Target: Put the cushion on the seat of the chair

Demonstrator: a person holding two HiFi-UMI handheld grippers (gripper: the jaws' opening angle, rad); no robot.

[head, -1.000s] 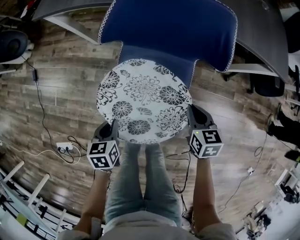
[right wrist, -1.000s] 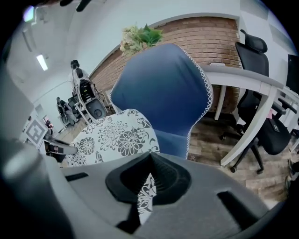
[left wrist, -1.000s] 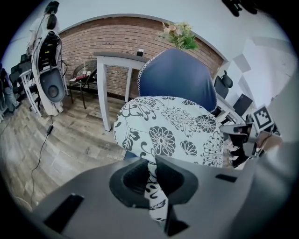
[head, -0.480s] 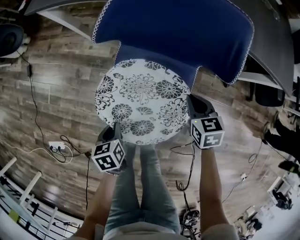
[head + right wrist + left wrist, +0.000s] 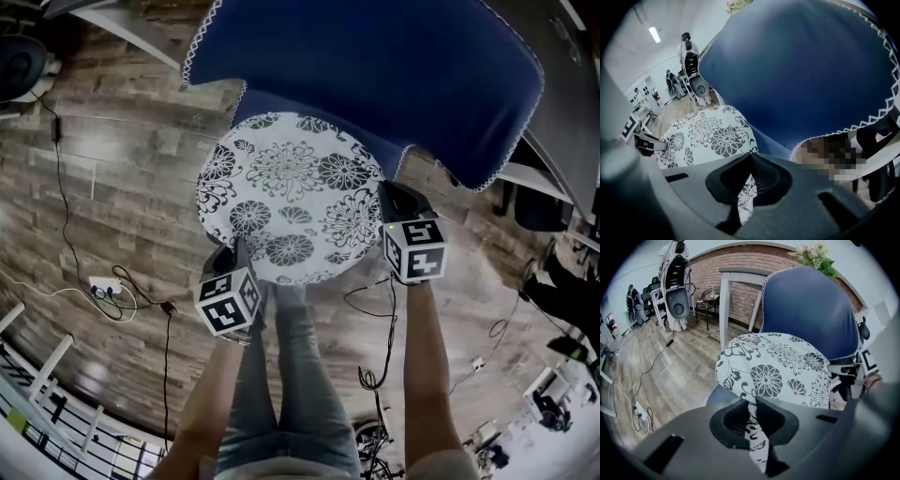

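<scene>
The round white cushion (image 5: 286,192) with black flower print is held flat between both grippers, over the blue chair's seat and in front of its blue backrest (image 5: 375,66). My left gripper (image 5: 232,255) is shut on the cushion's near left edge; the fabric (image 5: 752,427) is pinched between its jaws. My right gripper (image 5: 386,202) is shut on the cushion's right edge, with fabric (image 5: 746,194) caught between its jaws. A strip of the blue seat (image 5: 723,393) shows under the cushion (image 5: 776,371) in the left gripper view. In the right gripper view the backrest (image 5: 806,75) fills most of the frame behind the cushion (image 5: 705,133).
Wooden floor (image 5: 103,187) surrounds the chair, with black cables (image 5: 61,187) and a white power strip (image 5: 101,284) at the left. A white table (image 5: 736,280) stands before a brick wall. The person's legs (image 5: 281,375) are right below the cushion.
The cushion and both grippers have moved forward toward the chair's backrest, which now looms much larger in the right gripper view. Both grips are unchanged.
</scene>
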